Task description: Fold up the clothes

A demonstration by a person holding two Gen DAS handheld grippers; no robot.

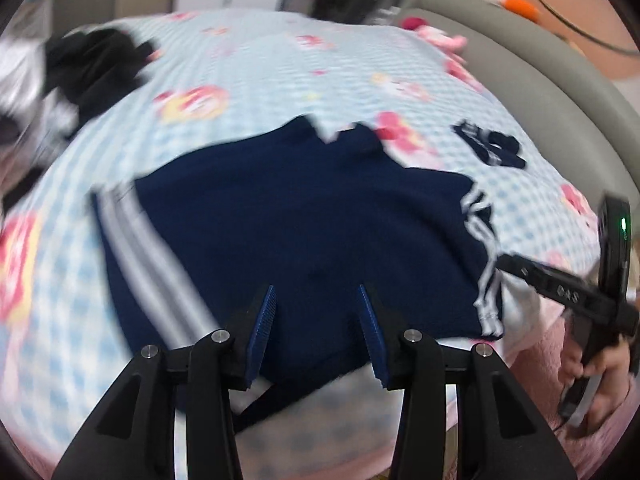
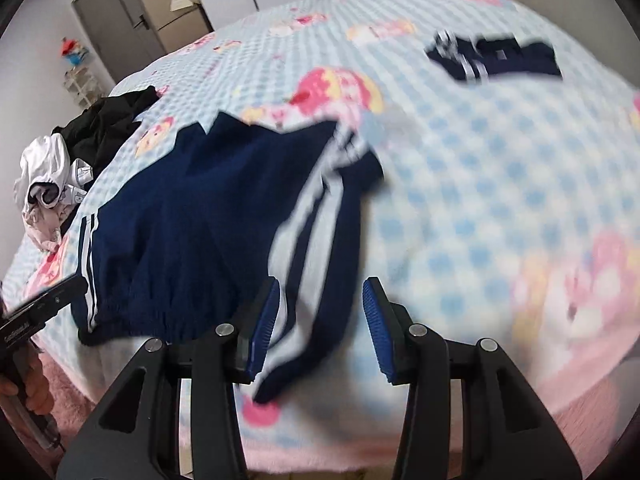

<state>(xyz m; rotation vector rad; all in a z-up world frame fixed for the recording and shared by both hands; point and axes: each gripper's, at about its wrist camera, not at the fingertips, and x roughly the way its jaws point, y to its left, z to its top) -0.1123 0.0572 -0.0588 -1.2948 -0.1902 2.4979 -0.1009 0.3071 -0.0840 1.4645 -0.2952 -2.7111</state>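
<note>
Navy shorts with white side stripes (image 1: 288,224) lie spread on the blue-checked bedspread (image 1: 260,68) near its front edge. My left gripper (image 1: 316,304) is open, its blue pads just above the shorts' waistband side, holding nothing. In the right wrist view the shorts (image 2: 192,216) lie left of centre, with the striped right edge (image 2: 316,216) lifted and blurred. My right gripper (image 2: 320,300) is open over that striped edge. Its body also shows at the right of the left wrist view (image 1: 560,284), its tip at the shorts' striped hem.
A second folded navy garment (image 2: 496,58) lies farther back on the bed (image 1: 492,144). A pile of black and white clothes (image 2: 76,148) sits at the left edge. A grey headboard (image 1: 540,48) curves along the right. A pink fluffy blanket (image 2: 520,432) hangs over the front edge.
</note>
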